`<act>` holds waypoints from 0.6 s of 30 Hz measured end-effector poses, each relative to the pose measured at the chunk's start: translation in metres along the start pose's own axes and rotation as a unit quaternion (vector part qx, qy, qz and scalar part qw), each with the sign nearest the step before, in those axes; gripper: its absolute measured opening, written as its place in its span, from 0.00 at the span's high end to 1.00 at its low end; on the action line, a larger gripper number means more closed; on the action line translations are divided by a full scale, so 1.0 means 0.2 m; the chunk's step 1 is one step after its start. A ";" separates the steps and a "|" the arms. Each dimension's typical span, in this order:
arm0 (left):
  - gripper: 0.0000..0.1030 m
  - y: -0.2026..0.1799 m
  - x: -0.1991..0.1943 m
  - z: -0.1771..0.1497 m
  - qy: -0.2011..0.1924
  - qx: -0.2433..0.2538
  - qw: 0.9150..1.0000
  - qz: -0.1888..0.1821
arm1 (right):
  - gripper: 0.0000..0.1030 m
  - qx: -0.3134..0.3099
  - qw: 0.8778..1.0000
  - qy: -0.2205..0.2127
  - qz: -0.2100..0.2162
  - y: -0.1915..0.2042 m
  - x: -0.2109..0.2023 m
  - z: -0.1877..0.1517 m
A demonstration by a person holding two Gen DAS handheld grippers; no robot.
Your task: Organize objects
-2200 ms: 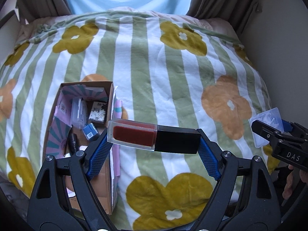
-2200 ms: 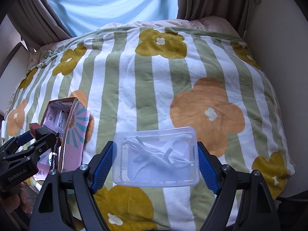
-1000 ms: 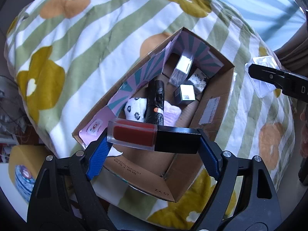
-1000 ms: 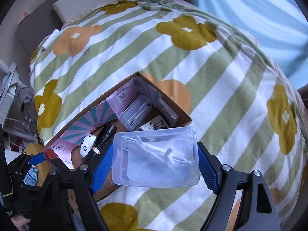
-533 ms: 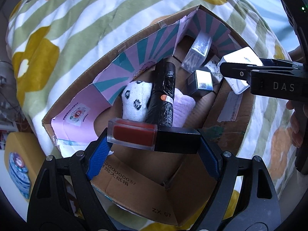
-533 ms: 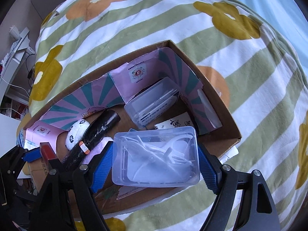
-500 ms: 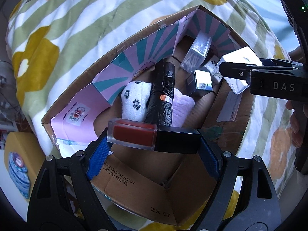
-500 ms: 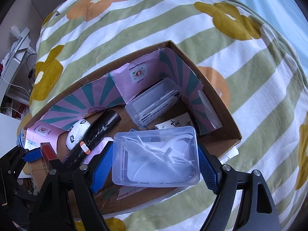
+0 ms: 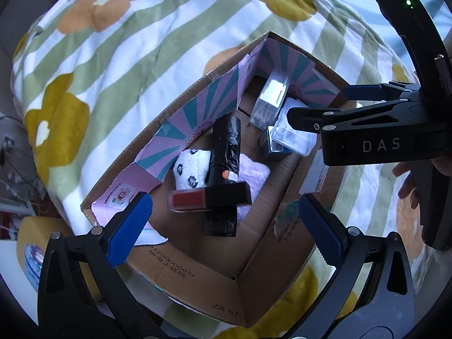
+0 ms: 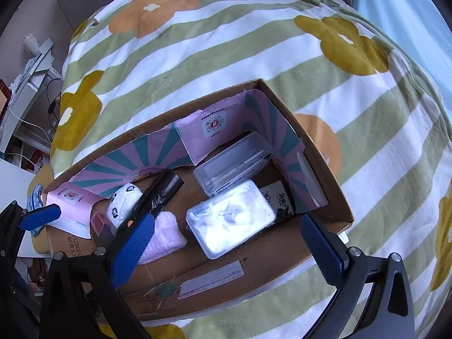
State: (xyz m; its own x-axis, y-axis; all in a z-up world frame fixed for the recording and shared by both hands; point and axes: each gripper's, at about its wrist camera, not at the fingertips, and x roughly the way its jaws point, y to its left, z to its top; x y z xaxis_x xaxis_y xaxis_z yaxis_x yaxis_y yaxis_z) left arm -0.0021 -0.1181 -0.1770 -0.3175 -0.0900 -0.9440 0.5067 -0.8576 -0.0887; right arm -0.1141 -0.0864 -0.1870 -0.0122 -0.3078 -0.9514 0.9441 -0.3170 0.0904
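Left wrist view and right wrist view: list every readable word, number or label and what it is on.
"DAS": on the right gripper body.
"ZX 07": on the cardboard box flap.
A printed number above it: digits unclear.
Box stickers, white shipping label, black-and-white packet: too small or blurred to read.

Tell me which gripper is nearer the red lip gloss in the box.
Left. The left gripper, open, hangs right over the red lip gloss; the right gripper, open, is over the clear plastic case further along.
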 end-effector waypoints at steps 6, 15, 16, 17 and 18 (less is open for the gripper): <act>0.00 0.00 0.00 -0.02 0.007 0.000 1.000 -0.007 | 0.00 0.004 1.000 0.000 -0.006 0.00 -0.02 -0.03; 0.00 0.02 -0.03 -0.04 0.008 0.003 1.000 -0.013 | 0.00 0.019 1.000 -0.010 -0.013 0.01 -0.10 -0.04; 0.00 0.03 -0.04 -0.04 0.007 0.005 1.000 -0.014 | 0.00 0.021 1.000 -0.011 -0.015 0.02 -0.12 -0.04; 0.00 0.03 -0.05 -0.04 0.007 0.007 1.000 -0.015 | 0.00 0.023 1.000 -0.012 -0.015 0.02 -0.14 -0.04; 0.00 0.03 -0.07 -0.04 0.006 0.010 1.000 -0.016 | 0.00 0.025 0.999 -0.013 -0.016 0.03 -0.17 -0.05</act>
State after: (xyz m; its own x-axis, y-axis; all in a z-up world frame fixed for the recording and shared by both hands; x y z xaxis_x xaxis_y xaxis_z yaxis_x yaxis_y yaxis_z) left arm 0.0108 -0.1181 -0.1667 -0.3235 -0.0568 -0.9445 0.4809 -0.8696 -0.1124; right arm -0.1051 -0.0693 -0.1573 -0.0515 -0.3193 -0.9463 0.9258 -0.3707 0.0746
